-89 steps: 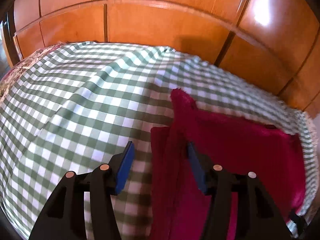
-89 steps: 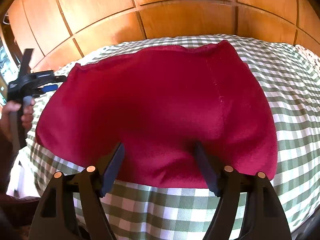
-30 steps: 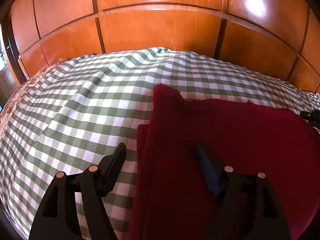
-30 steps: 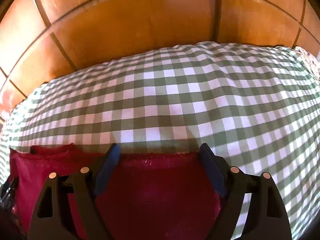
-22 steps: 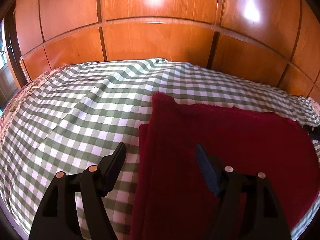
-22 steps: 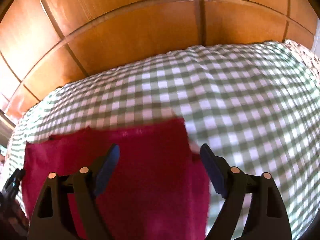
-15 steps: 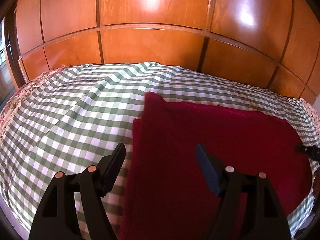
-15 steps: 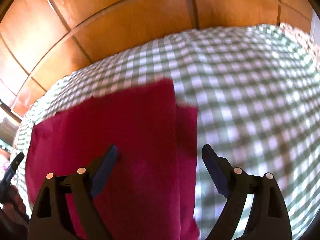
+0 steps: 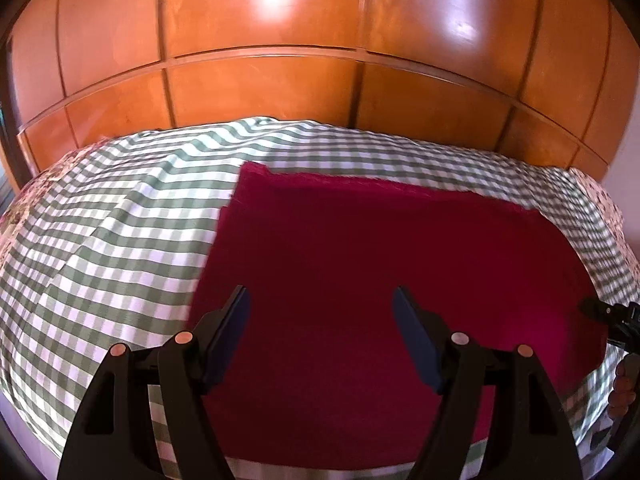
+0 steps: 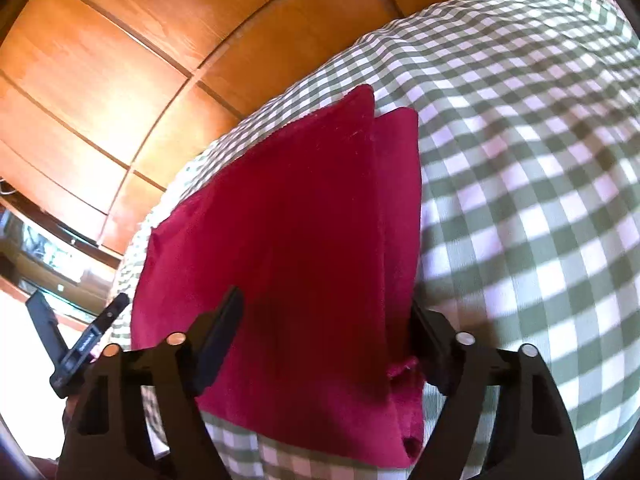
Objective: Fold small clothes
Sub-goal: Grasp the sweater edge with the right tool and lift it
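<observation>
Red cloth (image 9: 360, 264) folded flat, green-checked sheet (image 9: 120, 220)

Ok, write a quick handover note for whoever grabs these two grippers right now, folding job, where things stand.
Left gripper: open, holding nothing, above the red cloth.
Right gripper: jaws have just been closing but remain open, gripping nothing; the cloth's right edge lies under them.
Cloth: flat on the checked bedsheet in front of the wooden headboard, already folded over at least once, layers showing at its edges.
Left to do: probably another fold, then square up the uneven edges.
</observation>
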### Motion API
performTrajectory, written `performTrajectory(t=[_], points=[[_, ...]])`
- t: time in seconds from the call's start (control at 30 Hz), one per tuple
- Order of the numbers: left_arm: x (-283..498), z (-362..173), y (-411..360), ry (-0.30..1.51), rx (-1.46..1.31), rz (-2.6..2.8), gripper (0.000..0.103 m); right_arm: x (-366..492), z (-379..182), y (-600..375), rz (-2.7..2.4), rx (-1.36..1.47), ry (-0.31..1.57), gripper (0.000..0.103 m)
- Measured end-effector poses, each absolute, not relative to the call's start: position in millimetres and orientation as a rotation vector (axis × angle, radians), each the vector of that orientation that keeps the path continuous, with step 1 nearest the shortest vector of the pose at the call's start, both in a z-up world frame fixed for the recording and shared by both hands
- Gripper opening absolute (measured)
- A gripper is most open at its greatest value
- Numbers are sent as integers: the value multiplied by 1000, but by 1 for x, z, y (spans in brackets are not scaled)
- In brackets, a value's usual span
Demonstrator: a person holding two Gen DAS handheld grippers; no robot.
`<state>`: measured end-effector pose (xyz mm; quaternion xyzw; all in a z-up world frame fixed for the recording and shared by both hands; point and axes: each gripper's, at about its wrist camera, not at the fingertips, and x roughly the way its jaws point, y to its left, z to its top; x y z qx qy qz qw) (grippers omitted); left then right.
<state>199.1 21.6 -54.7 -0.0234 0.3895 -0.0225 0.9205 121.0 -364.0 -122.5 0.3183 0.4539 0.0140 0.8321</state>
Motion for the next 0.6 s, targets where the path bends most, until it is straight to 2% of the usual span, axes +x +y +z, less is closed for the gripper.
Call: performTrajectory(t=[0.6], points=[[200, -75, -35, 881, 45, -159, 73, 93, -135, -371, 74, 684, 943, 73]])
